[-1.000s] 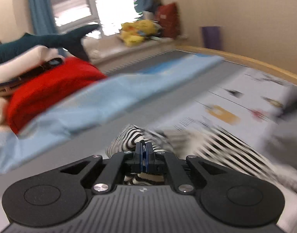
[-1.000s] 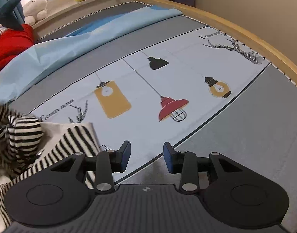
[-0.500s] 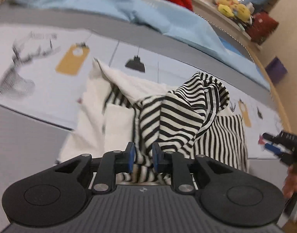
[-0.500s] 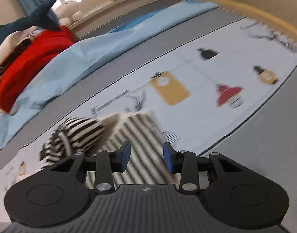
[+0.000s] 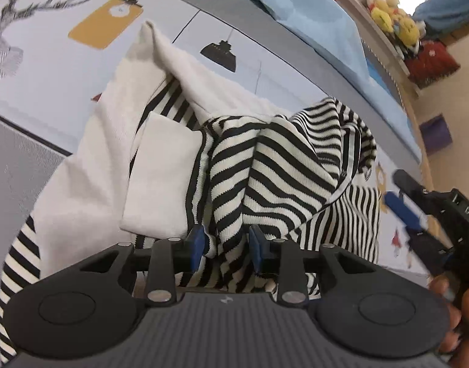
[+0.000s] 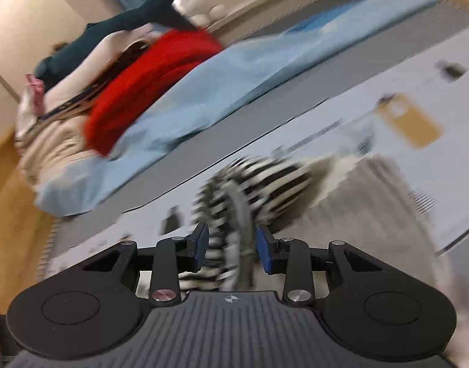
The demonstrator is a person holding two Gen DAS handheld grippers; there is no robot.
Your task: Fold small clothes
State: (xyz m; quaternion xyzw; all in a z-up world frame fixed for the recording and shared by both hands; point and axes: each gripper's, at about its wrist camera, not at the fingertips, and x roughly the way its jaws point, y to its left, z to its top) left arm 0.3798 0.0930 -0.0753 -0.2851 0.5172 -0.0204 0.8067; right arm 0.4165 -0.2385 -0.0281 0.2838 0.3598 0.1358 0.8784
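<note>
A small black-and-white striped garment with a cream lining lies crumpled on the printed bed sheet. My left gripper points down at it and its jaws are opening. A striped fold sits loosely between the blue pads, which no longer pinch it. In the blurred right wrist view my right gripper hovers open over the bunched striped hood, with the cloth seen in the gap below its pads. From the left wrist view the right gripper comes in at the right edge, held by a hand.
A light blue blanket lies along the far side of the bed. Behind it sit a red cushion, a dark shark plush and stacked linen. Yellow plush toys rest on the window ledge. A wooden rim edges the bed.
The left gripper rolled over, dropped toward the bed and went from shut on the striped cloth to parted jaws. The right gripper swung left, over the striped garment.
</note>
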